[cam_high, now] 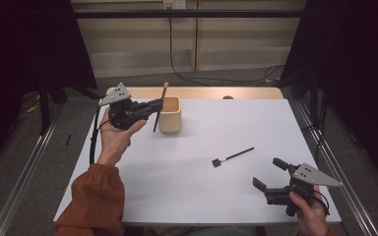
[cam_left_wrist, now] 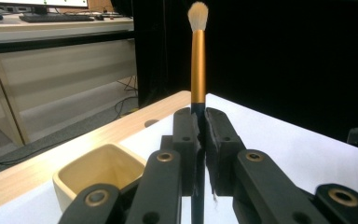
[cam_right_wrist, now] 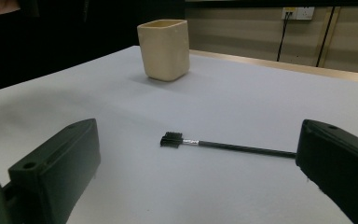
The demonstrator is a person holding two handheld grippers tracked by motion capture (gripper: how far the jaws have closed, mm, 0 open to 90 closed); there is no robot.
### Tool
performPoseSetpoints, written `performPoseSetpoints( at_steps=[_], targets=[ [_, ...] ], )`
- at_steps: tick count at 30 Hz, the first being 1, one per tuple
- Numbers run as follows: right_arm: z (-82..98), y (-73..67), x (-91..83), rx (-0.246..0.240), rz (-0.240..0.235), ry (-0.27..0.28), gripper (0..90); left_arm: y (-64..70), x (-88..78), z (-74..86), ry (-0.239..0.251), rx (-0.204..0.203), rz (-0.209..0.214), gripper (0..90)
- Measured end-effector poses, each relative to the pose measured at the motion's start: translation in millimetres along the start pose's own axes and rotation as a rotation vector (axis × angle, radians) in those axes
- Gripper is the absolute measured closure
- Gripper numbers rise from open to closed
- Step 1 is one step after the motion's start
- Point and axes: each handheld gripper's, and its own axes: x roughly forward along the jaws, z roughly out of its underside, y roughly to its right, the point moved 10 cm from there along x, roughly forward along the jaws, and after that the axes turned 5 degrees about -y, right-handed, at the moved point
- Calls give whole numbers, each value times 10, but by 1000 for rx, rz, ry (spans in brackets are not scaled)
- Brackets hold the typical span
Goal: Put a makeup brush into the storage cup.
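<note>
My left gripper [cam_high: 153, 104] is shut on a makeup brush [cam_high: 160, 104] with a black handle, gold ferrule and pale bristle tip. In the left gripper view the makeup brush [cam_left_wrist: 197, 60] stands upright between the pressed jaws, my left gripper [cam_left_wrist: 201, 123] raised just left of the cream square cup [cam_high: 170, 115]. That cup [cam_left_wrist: 98, 170] sits below and to the left of the jaws. A small black brow brush [cam_high: 232, 157] lies flat on the white table mat. My right gripper [cam_high: 268, 172] rests open near the front right corner, its jaws spread either side of the brow brush [cam_right_wrist: 214, 143].
The white mat [cam_high: 202, 196] covers the wooden table [cam_high: 246, 93], whose far edge stays bare. Black curtains hang at both sides, and cables [cam_high: 192, 78] run across the floor behind. The cream cup [cam_right_wrist: 164, 49] stands far across the mat from the right gripper.
</note>
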Motion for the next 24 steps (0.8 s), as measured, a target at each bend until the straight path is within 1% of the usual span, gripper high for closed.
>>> performPoseSetpoints(
  at_steps=[4,6,7,8,9,11,13,16,20,21,22,24],
  targets=[
    [0,2,0,1,1,1,0,-26,45,-72,6,1,-3,837],
    [2,8,-1,-2,7,0,0,-34,54,-108,17,-14,8,837],
    [3,11,-1,-1,9,-1,0,-64,62,-120,6,-7,-9,836],
    [5,12,-2,0,9,-2,0,-79,66,-128,0,-6,-17,837],
    [3,13,-3,1,10,-1,0,-93,67,-158,10,-12,-11,837],
    [1,14,-5,1,12,1,0,-114,66,-200,11,-6,-21,837],
    [-1,15,-1,2,12,3,0,-122,72,-240,16,-2,-21,837],
    [-1,13,-3,1,10,3,0,-137,100,-271,8,6,-25,837],
    [1,11,-8,2,9,0,0,-147,131,-315,15,8,-30,837],
    [3,12,-8,0,8,-1,0,-148,141,-322,13,11,-27,837],
    [5,12,-9,-1,7,-2,0,-157,158,-331,13,21,-36,837],
    [5,13,-9,-2,6,-2,0,-165,181,-336,13,18,-35,837]
  ],
)
